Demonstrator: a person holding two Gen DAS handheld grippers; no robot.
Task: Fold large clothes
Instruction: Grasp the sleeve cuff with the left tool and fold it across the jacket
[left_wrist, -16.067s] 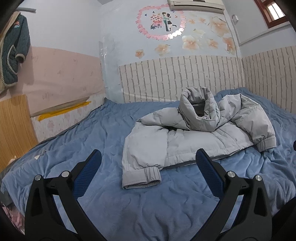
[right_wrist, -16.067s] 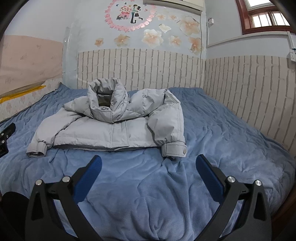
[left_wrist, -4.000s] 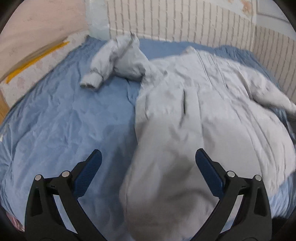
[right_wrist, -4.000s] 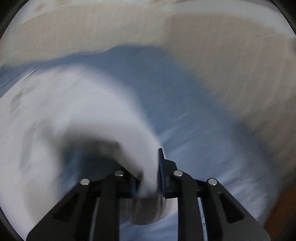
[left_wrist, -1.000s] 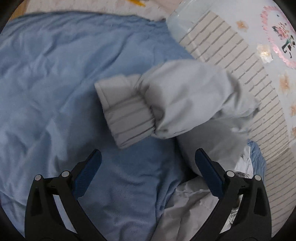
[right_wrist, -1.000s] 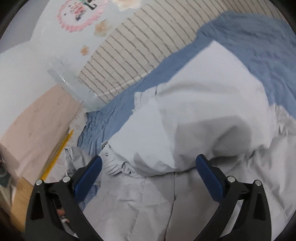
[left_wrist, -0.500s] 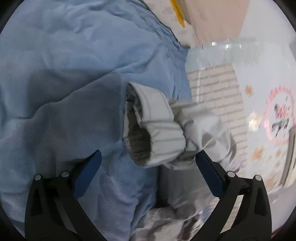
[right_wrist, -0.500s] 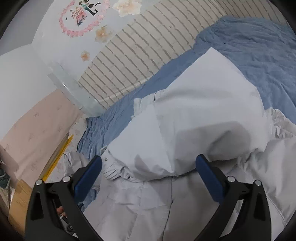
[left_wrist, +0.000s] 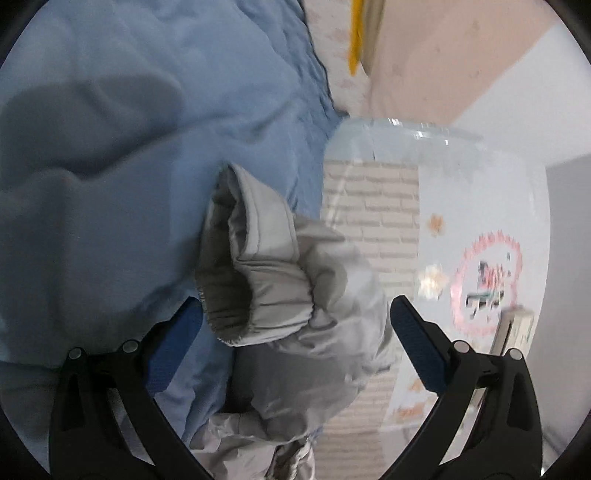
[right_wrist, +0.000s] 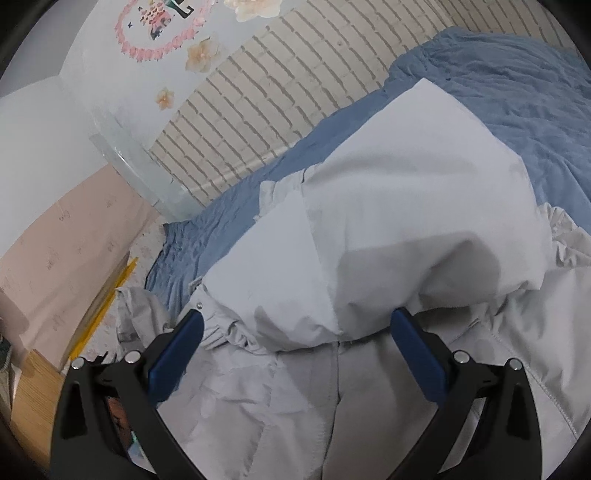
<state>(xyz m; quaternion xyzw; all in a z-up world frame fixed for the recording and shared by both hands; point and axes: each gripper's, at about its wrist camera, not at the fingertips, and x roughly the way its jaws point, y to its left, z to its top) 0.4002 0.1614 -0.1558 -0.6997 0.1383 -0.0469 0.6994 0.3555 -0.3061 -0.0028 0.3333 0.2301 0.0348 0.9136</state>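
Note:
A light grey puffer jacket (right_wrist: 388, 229) lies spread on the blue bedspread (right_wrist: 517, 85). In the left wrist view one of its sleeves (left_wrist: 295, 295) stands up, the ribbed cuff (left_wrist: 236, 280) open toward the camera, just ahead of my left gripper (left_wrist: 295, 343). That gripper is open, and the cuff's lower edge reaches down between its blue pads (left_wrist: 173, 339) without being held. In the right wrist view my right gripper (right_wrist: 295, 347) is open over the jacket's body, with the puffed hood or fold bulging just beyond the fingertips.
The bedspread (left_wrist: 110, 147) stretches left of the sleeve. A brick-pattern wall panel (right_wrist: 258, 99) and a pink heart decal (right_wrist: 155, 22) back the bed. A peach wall panel (right_wrist: 55, 251), a yellow strip and a wooden board (right_wrist: 33, 398) stand at the left edge.
The left wrist view has rolled and closed in on the cuff, which now reaches the gripper's pads. The right gripper has crept slightly nearer the jacket's body. Both stay open.

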